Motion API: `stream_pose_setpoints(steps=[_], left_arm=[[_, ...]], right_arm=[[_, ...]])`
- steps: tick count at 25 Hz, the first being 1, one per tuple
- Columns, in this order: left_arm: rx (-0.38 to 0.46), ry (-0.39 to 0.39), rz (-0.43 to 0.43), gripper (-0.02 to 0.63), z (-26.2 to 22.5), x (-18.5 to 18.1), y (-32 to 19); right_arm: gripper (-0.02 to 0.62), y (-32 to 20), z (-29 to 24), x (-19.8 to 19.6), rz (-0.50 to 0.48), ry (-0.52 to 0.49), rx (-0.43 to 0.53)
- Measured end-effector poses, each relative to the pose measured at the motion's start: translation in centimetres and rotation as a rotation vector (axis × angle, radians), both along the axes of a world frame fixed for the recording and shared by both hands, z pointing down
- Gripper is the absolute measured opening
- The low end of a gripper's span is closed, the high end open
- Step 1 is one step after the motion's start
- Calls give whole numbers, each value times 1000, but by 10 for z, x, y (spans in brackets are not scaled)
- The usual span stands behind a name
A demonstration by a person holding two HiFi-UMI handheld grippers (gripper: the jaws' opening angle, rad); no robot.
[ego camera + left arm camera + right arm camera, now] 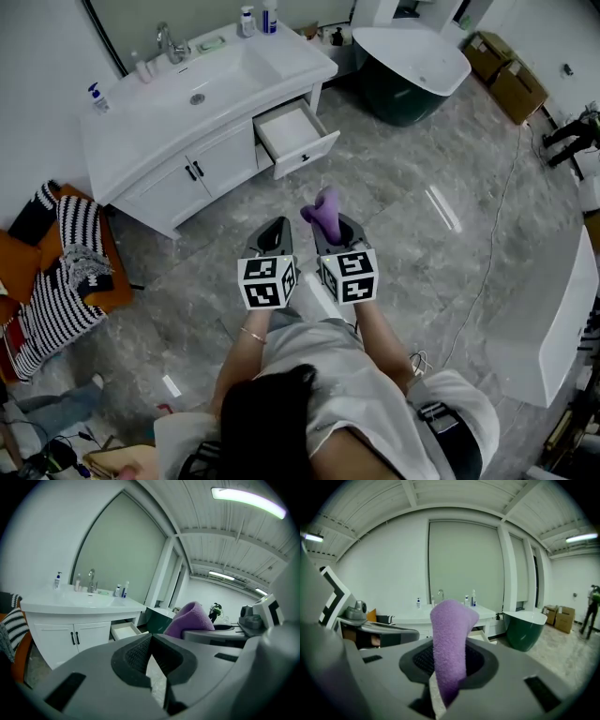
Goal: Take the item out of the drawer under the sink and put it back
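While right gripper [334,228] clamps one purple cloth [450,634], left gripper [151,639] fingers closed, empty (one drawer [307,155] pulled out).

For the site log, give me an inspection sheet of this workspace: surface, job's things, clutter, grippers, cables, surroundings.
Surface: grey marble-look floor tiles.
Job's things: white vanity drawer stands open; purple fluffy cloth is out of it and sticks up from the jaws.
Clutter: pump bottles on the white vanity top; striped black-and-white fabric on an orange seat.
Grippers: left gripper shut, empty; right gripper shut on the cloth.
Cables: thin white cable trails across the floor.
Surroundings: dark green freestanding bathtub; cardboard boxes beyond.
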State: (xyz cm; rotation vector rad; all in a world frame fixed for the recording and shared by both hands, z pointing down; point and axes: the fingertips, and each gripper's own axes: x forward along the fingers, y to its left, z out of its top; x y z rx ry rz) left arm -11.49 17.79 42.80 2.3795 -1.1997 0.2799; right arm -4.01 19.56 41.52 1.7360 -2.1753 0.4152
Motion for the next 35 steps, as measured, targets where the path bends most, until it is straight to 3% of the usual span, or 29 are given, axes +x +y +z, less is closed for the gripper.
stream_pose_setpoints(steps=[9, 15, 20, 23, 35], left_arm=[[-4, 4, 86, 3, 4, -7, -42], [-15, 7, 56, 3, 4, -19, -64], [-28, 8, 42, 3, 10, -32, -70], [-29, 8, 22, 3, 10, -40, -73], [-15, -6, -7, 3, 10, -40, -95]], right_arm=[[103, -43, 2, -13, 25, 14, 6], [101, -53, -2, -14, 44, 9, 6], [101, -52, 5, -18, 27, 126, 3], [103, -54, 5, -22, 28, 76, -4], [103, -91, 4, -32, -24, 43, 15]])
